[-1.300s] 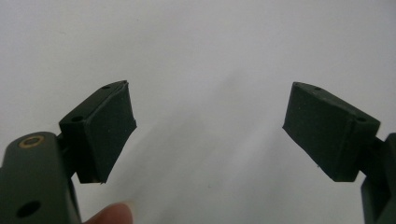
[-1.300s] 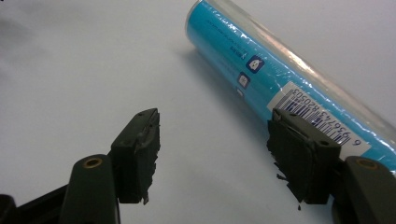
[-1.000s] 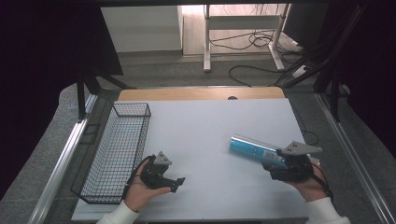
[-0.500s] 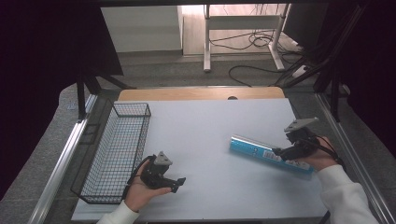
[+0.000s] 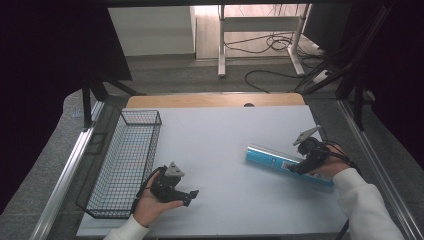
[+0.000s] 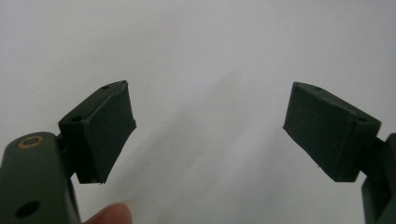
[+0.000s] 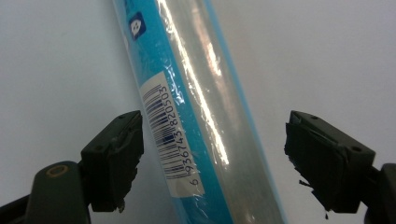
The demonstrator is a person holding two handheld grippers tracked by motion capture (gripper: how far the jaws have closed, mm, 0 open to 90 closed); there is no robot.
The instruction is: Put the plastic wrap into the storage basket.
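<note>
Step in hand: approach to grasp. The right claw (image 5: 298, 169) sits over the long blue-and-clear plastic-wrapped tube (image 5: 272, 160), which lies flat on the right part of the white tabletop (image 5: 225, 150), its length running from centre-right toward the near right edge. In the right gripper view the tube (image 7: 196, 116) passes between the two black jaws, barcode label upward; the jaws stand wide apart, one on each side, neither touching the wrapper. Nothing is held.

Left claw (image 5: 186, 196): resting low at the near left of the tabletop, just right of the basket, in the person's left hand (image 5: 150, 207). The left gripper view shows its jaws spread wide over bare white surface, holding nothing.

Next move, as judged: lower the right claw until the pads bracket the tube's round sides, then close squarely across its width. The glossy wrapper looks slippery and the tube could roll, so a centred, firm closure seems needed. The black wire-mesh rectangular basket (image 5: 125, 160) at the left is a likely destination, well apart from the tube.

Surface: white, matt tabletop with a strip of pale wood (image 5: 215, 100) along its far edge and metal rails (image 5: 65, 175) at the sides.

Room: grey floor beyond, a white table frame (image 5: 260, 30) at the far end, black cables (image 5: 280, 45) trailing on the floor, dark panels to the left and right.
</note>
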